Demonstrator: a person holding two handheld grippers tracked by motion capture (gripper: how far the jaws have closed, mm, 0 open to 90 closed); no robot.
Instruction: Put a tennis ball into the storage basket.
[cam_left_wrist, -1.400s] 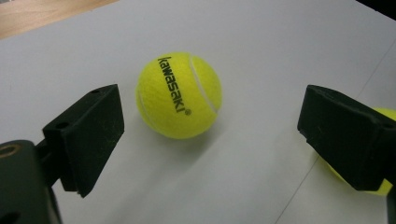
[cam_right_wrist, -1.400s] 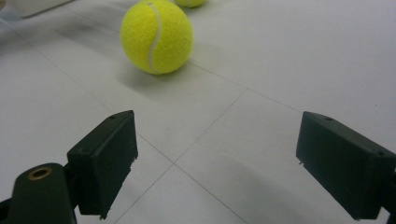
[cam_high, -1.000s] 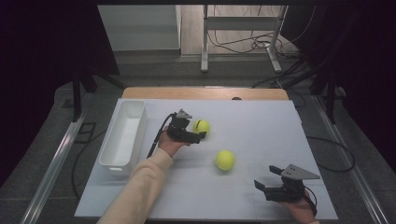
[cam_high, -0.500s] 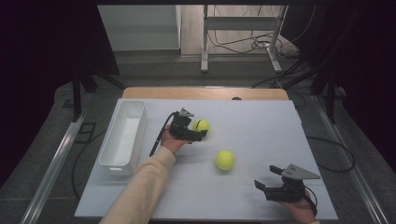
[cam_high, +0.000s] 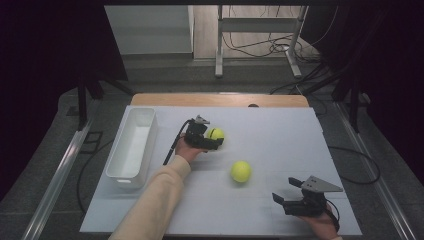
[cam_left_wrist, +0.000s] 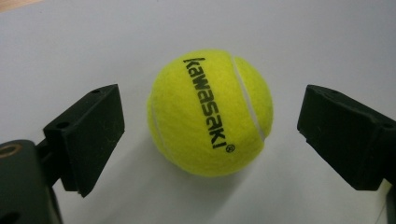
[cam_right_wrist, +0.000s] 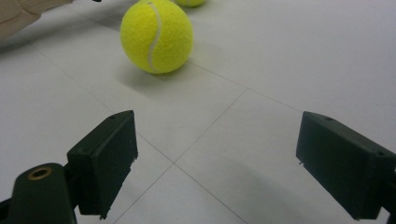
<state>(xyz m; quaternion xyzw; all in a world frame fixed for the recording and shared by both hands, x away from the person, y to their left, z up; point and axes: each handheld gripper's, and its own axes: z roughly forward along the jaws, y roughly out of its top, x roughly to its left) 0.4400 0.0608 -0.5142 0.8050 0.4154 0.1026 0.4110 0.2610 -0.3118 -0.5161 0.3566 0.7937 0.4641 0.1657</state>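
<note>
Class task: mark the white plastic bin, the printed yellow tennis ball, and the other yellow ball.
white rectangular plastic bin (cam_high: 146, 116), high view, far rim
yellow tennis ball printed "kawasaki" (cam_left_wrist: 210, 112), left gripper view, its lettering
plain yellow tennis ball (cam_high: 241, 171), high view, its centre

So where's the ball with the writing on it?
In the high view, the printed tennis ball sits mid-table, between the open left claw's jaws, right of the white bin.

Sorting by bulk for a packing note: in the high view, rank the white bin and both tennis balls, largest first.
1. white bin, largest.
2. Near tennis ball and far tennis ball: probably alike; the far one is partly hidden by the left claw.
</note>
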